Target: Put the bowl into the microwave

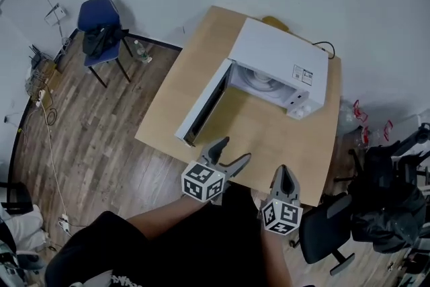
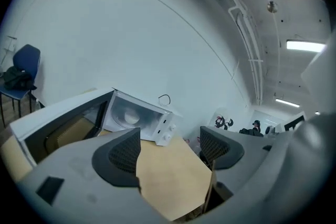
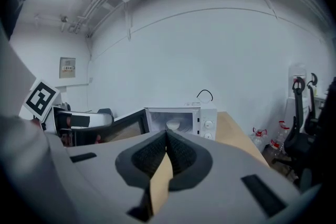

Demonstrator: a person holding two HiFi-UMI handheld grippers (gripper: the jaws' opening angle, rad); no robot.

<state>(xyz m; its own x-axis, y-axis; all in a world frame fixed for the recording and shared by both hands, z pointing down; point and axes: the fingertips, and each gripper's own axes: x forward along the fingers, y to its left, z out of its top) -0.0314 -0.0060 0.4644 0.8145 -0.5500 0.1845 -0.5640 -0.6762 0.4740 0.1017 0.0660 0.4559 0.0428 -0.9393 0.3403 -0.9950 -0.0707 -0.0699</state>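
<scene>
1. The microwave (image 1: 282, 50) stood toward the far side of the table (image 1: 195, 50). Its door (image 1: 201, 107) was swung wide open on the left-hand hinge, so that the door's free edge pointed back toward the person.
2. The bowl (image 1: 261, 82), a small white rounded form, lay inside the cavity, roughly at its middle. The same bowl (image 2: 128, 116) appeared through the opening in the left gripper view, and the bowl (image 3: 173, 124) again in the right gripper view. It was too small to tell how it sat on the cavity floor.
3. The left gripper (image 1: 234, 150) hung over the near edge of the table with its jaws spread apart. Only bare table showed between them.
4. The right gripper (image 1: 285, 175) hung just to the right of the left one. Its jaws were pressed together with nothing between them, and it faced the cavity and the control knobs (image 1: 299, 104).
5. Governing relation, as a judgement: with the bowl already in the cavity, the remaining move was probably closing the door.
   - The door's long face ran from the cavity's left front corner toward the person.
   - Its free edge lay just ahead of the left gripper and slightly to that gripper's left, clearly nearer to it than to the right gripper.
   - The outer face looked leftward, so a closing push would have to come from that side and sweep away and to the right.
</scene>
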